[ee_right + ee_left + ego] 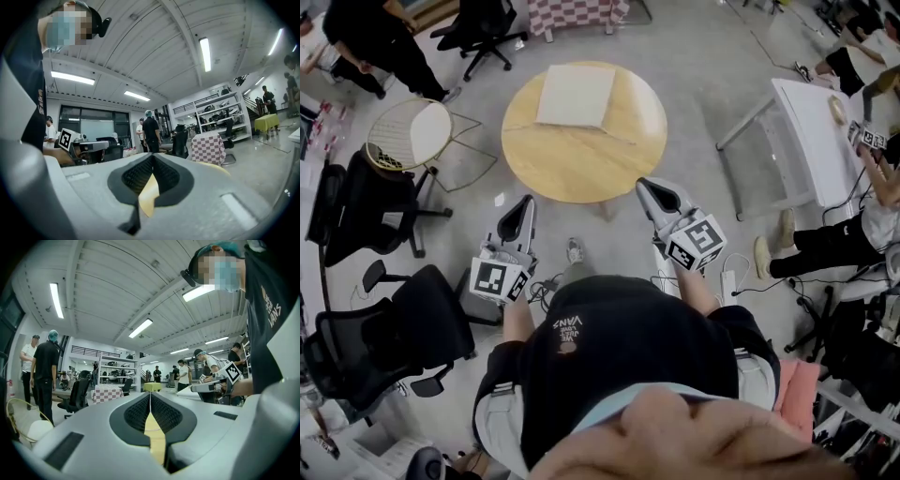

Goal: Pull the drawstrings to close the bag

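Bag [575, 96] flat on table [581, 164] (near-square, axis unclear).

The bag [575, 96] is a pale cream square of cloth, lying flat and untouched on the far half of the round wooden bench [581, 164].

Round wooden table [581, 164] on grey floor [694, 66], strip lights [140, 328] overhead, perhaps shelving [213, 112] far back.
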`<state>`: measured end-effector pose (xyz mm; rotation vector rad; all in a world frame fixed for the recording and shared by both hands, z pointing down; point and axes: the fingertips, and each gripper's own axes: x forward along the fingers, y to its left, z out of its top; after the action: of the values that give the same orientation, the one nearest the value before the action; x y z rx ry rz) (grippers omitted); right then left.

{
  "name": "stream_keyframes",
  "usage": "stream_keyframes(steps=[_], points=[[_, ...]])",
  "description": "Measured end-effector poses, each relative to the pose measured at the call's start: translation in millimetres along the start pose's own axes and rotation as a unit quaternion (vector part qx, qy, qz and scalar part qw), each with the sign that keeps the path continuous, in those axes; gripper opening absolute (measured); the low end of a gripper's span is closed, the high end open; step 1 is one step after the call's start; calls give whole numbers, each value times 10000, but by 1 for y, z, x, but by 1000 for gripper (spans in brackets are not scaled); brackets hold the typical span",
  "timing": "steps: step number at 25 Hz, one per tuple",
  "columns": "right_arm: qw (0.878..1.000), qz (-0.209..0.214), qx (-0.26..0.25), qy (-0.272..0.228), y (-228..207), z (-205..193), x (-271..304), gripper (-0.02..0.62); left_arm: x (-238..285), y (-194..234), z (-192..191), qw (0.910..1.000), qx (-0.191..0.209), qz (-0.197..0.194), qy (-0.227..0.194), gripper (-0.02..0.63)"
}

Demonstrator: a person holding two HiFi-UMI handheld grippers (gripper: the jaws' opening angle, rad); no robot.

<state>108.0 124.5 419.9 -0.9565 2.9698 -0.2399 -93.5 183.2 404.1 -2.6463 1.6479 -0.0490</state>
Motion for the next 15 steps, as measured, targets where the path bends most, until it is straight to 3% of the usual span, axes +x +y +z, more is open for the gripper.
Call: stream_keyframes(steps=[5, 9, 15], points=[[9999, -157, -27, -44, -11, 7, 40, -2, 23, 43, -5, 9999, 9, -126, 96, 6], [9995, -304, 7, -63, -20, 9, 69, -2, 40, 68, -3, 9989, -22, -470, -7, 6], [9985, -547, 57, -60, -28, 9, 109, -2, 65, 106, -16, 9956, -99, -903, 206, 6]])
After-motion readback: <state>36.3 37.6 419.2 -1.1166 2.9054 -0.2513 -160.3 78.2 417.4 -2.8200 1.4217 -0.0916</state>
